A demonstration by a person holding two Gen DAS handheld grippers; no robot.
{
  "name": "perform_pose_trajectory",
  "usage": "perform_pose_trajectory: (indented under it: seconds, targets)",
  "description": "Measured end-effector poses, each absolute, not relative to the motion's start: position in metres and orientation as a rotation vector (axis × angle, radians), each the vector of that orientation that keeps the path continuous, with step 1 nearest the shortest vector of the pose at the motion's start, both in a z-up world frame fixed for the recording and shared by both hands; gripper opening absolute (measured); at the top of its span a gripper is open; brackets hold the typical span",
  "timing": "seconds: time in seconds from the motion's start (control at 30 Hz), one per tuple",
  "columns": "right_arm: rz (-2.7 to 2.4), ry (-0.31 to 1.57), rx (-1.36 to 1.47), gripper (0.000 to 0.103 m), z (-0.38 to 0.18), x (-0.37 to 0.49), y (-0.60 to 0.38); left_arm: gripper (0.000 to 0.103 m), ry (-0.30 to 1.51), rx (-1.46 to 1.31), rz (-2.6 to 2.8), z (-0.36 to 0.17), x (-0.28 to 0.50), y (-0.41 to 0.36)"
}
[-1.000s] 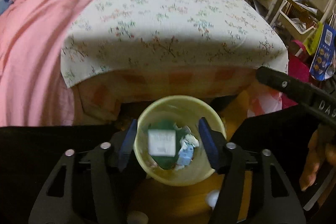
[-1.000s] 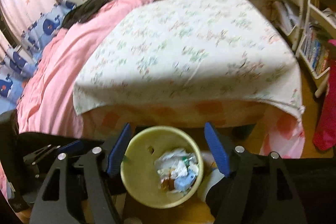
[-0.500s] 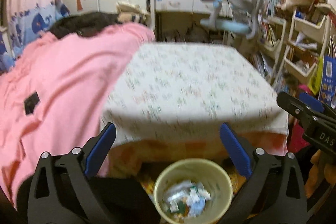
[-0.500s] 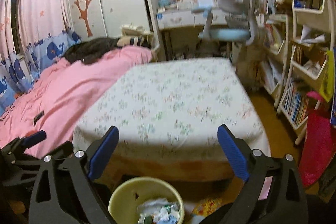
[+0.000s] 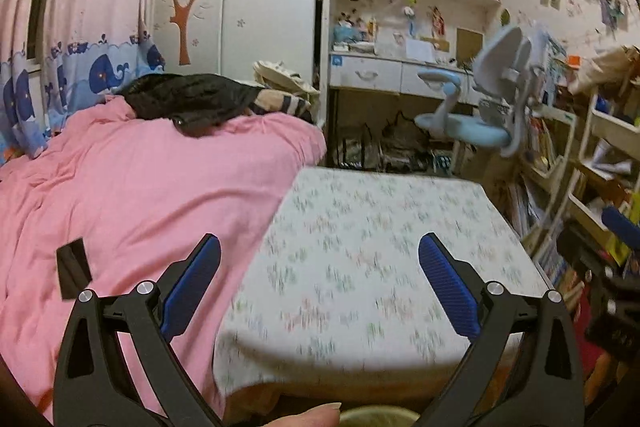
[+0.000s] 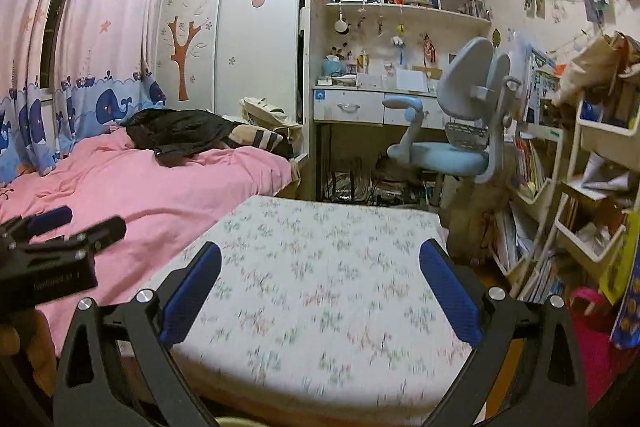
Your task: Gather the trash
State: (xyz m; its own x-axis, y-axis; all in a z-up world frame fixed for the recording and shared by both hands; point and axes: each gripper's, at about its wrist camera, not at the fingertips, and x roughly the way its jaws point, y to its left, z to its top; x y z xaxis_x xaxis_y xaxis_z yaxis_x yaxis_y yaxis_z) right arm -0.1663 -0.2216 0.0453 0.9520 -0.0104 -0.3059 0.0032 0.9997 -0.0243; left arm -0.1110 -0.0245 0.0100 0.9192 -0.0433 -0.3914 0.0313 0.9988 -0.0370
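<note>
Now my left gripper and right gripper have just been opening, fingers wide and empty. Only the yellow bin's rim peeks in, cut off below the blurred floral worktop.

1. The right gripper is held wide apart, nothing between its blue pads; its jaws have just been opening.
2. A floral cloth is seen beyond.
3. The left gripper is seen over the pink bed.

No readable text. Faint lettering on the left gripper body in the right wrist view is too blurred; book spines are too small.
</note>
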Motion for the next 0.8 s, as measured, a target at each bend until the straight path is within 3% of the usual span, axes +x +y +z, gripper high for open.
perform_pose_trajectory:
  seconds: [0.5, 0.8]
  targets:
    - [-0.066, 0.313, 0.012, 0.095, 0.049, -0.086, -0.243, 0.096, 0.381, -0.003, -0.011, 0.02, 0.011, -0.059]
    - [-0.079, 0.376, 0.023, 0.095, 0.041, -0.058, -0.244, 0.096, 0.406, 0.028, -0.04, 0.013, 0.029, -0.071]
